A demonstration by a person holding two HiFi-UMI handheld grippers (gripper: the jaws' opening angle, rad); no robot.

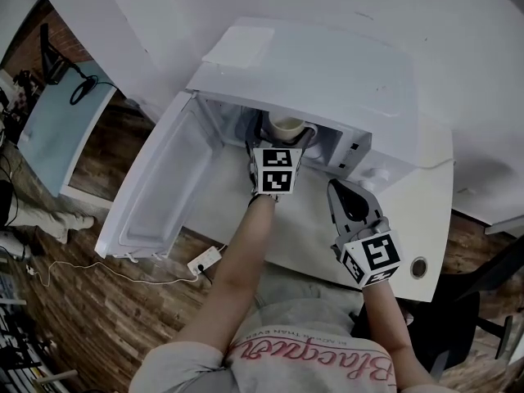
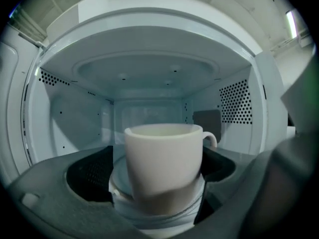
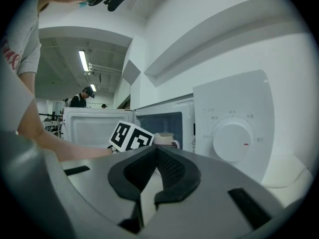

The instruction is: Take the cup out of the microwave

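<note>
Left tongs [image 2: 158,183] apart around cup [image 2: 164,156] inside microwave [image 2: 149,68], right tongs [image 3: 155,156] closed, empty

Inside the white microwave [image 1: 327,80], a cream cup [image 2: 162,163]; just before the microwave, black-and-white square markers on the grey left gripper [image 1: 280,142]; below the microwave, brown wood-plank floor [image 1: 123,301].

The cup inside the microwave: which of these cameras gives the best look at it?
The left gripper view: the cup fills the middle, handle to the right, between the jaws. The head view shows only its rim. The right gripper view shows it small and far off.
</note>
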